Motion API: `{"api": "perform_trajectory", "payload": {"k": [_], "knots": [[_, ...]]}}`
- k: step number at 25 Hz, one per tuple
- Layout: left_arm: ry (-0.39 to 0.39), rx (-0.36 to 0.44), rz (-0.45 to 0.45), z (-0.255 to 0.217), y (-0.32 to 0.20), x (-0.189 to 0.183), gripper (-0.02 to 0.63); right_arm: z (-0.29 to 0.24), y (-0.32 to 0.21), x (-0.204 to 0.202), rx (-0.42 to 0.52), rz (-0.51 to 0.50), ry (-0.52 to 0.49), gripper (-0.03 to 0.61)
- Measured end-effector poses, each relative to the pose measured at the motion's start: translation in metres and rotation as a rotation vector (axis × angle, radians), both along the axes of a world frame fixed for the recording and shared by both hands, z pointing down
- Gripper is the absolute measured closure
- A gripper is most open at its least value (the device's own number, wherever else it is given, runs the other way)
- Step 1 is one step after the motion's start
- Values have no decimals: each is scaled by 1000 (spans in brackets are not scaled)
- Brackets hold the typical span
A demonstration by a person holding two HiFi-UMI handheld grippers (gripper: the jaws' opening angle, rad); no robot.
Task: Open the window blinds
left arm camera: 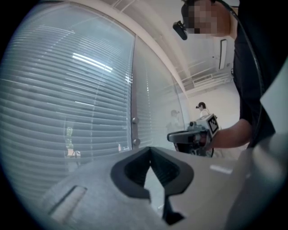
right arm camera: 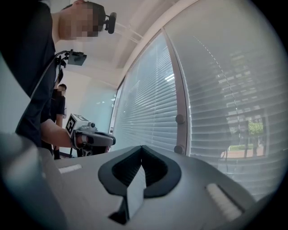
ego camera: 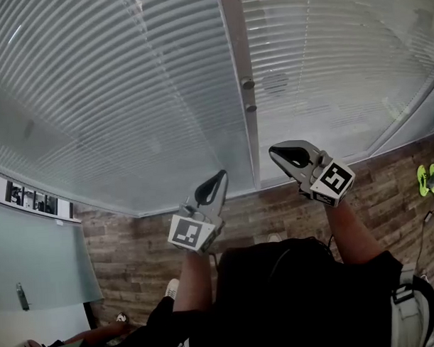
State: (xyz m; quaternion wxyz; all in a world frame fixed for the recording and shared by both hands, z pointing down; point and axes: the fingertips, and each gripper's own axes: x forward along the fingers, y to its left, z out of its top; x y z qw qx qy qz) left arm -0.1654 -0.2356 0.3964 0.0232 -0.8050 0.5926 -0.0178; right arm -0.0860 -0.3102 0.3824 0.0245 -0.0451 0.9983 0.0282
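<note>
We stand close to the window blinds (ego camera: 115, 101), which fill the far side of the scene as two wide panels of pale horizontal slats, split by an upright grey mullion (ego camera: 234, 62). The slats cover both panels down to the lower frame. In the right gripper view, some greenery shows faintly between the slats of the right panel. Two small round knobs (ego camera: 248, 83) sit one above the other on the mullion, a little above our grippers. We hold the left gripper (ego camera: 221, 176) just left of the mullion's lower part and the right gripper (ego camera: 273, 152) just right of it. Both point roughly level at the glass, near it but not touching it, and they are apart from each other. In the left gripper view the dark pads (left arm camera: 132, 168) meet at their tips with nothing between them, so this gripper is closed and empty. In the right gripper view the pads (right arm camera: 155, 168) come together at the tip in the same way, closed on nothing. Below the window runs a wooden floor (ego camera: 134, 243). At the near left stands a frosted glass door (ego camera: 42, 261) with a small handle (ego camera: 21, 297). In the right gripper view another person (right arm camera: 58, 108) stands in the background, beyond the left gripper.
</note>
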Motion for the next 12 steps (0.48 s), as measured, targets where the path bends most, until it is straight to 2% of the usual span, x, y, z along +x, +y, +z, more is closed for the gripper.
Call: {"api": "perform_trajectory", "payload": {"k": [7,12], "knots": [[4,-2,48,1,-9,-6,609,-2,-17,-12,54,57,43,572],[5,1,99,-2,-7,-16,609,-5,-27,-29,167,140,128,572]]}}
